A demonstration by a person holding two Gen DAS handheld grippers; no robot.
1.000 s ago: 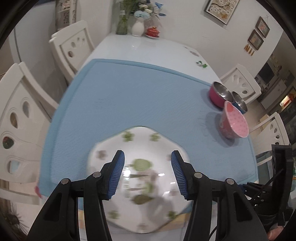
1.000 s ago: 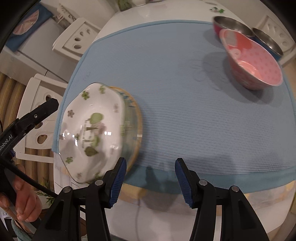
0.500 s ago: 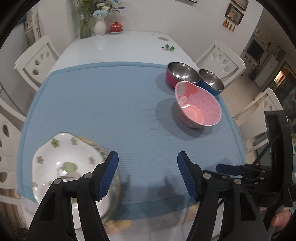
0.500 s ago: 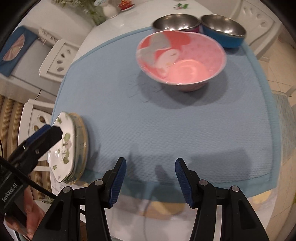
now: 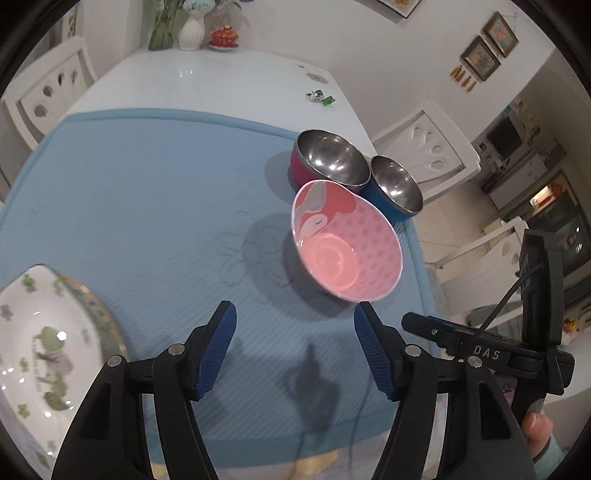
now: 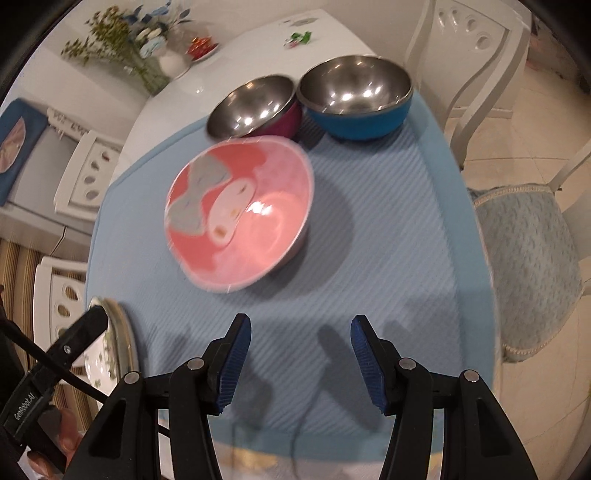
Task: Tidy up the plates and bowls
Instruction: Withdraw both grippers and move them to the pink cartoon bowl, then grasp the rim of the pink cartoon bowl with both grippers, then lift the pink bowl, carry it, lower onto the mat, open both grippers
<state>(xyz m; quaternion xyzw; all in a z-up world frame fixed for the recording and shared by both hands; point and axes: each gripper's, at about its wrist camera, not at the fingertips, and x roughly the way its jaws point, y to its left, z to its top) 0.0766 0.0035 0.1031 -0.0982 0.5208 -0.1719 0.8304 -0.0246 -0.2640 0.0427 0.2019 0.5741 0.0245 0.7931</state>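
A pink cartoon bowl (image 5: 347,240) (image 6: 240,210) stands on the blue mat (image 5: 147,192) (image 6: 369,258). Behind it sit a steel bowl with a magenta outside (image 5: 328,157) (image 6: 255,105) and a steel bowl with a blue outside (image 5: 395,182) (image 6: 356,98), side by side. A white plate with green motifs (image 5: 40,347) (image 6: 107,354) lies on another plate at the mat's near left corner. My left gripper (image 5: 295,321) hovers open over the mat, near the pink bowl, nothing between its fingers. My right gripper (image 6: 301,332) is open too, in front of the pink bowl, holding nothing.
White chairs (image 5: 424,147) (image 6: 476,51) ring the white table (image 5: 207,81). A cushioned chair seat (image 6: 528,258) is right of the mat. Vases with flowers (image 5: 192,26) (image 6: 147,48) and a small red pot (image 5: 224,37) stand at the far end. A hand (image 5: 539,432) holds the other gripper.
Both grippers swung right, away from the stacked plates and toward the bowls. The left gripper's fingers, earlier over the white plate, now stand wider apart over the bare mat.
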